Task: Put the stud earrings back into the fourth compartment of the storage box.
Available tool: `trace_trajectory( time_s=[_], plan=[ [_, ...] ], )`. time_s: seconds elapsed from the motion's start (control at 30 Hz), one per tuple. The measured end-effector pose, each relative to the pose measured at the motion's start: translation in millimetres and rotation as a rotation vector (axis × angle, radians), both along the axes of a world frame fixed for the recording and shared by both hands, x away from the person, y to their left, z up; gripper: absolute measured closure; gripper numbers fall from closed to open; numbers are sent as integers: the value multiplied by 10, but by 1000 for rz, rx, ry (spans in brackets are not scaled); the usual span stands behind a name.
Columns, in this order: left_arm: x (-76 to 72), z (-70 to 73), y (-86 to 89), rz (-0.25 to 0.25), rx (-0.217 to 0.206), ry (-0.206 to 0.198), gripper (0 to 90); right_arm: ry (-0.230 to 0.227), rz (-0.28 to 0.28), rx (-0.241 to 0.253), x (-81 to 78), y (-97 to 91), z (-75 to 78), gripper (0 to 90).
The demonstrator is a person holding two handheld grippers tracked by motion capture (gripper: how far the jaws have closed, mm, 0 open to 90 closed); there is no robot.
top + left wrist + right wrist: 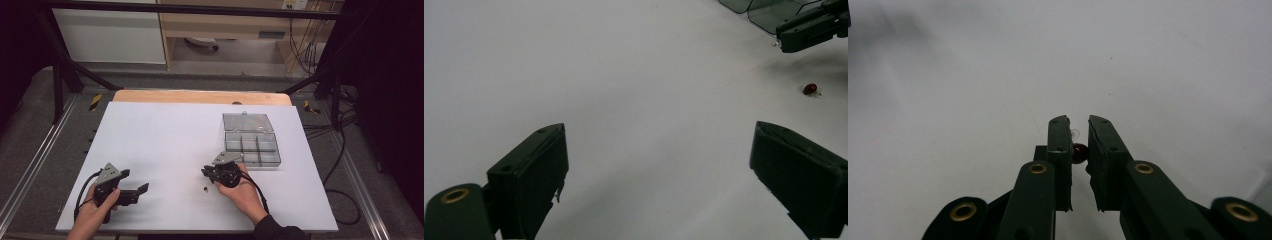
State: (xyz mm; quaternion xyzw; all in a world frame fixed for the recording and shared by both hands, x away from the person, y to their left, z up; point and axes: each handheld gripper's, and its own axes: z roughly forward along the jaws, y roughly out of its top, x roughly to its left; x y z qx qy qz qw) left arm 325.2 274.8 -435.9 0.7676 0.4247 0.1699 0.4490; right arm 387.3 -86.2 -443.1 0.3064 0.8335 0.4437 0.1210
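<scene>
On the near left of the white table (165,145), left gripper (135,192) held low in the person's left hand (95,212), cable trailing behind, grey three-cornered plate on top; jaws spread wide with nothing between them, bare table surface visible through the gap in the left gripper view. Near centre, right gripper (205,172) held in the person's right hand (245,192), dark sleeve at the wrist, grey plate on top, jaws pointing toward the table's left side. Jaws drawn together on a small dark-red bead (1078,152), pinched between the inner faces just behind the tips, with a glint of clear material above it; seen close in the right gripper view, where the jaws hang over plain white surface. One loose item, second small dark-red bead (810,89), lying on the table just in front of the right gripper's tips and close to the right hand; it appears as a dark speck in the high view. Farther back, right of centre, clear plastic compartment box (252,147), lid hinged open and lying flat behind the tray, tray divided into several cells; contents too small to tell. Box stands just beyond the right gripper. Beyond the white sheet, a strip of bare wooden table edge (200,96).
</scene>
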Motion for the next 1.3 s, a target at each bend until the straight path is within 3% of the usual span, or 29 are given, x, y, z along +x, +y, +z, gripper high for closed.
trace_trajectory(
  time_s=[0.33,0.73,1.3],
  plan=[
    [2,4,1,7,0,2,91,-51,-34,59,4,-91,119,804],
    [10,-7,21,26,-11,11,90,-120,-137,136,74,-438,373,804],
    [8,-8,14,20,-8,11,90,-146,-257,163,180,-814,459,804]
  ],
)
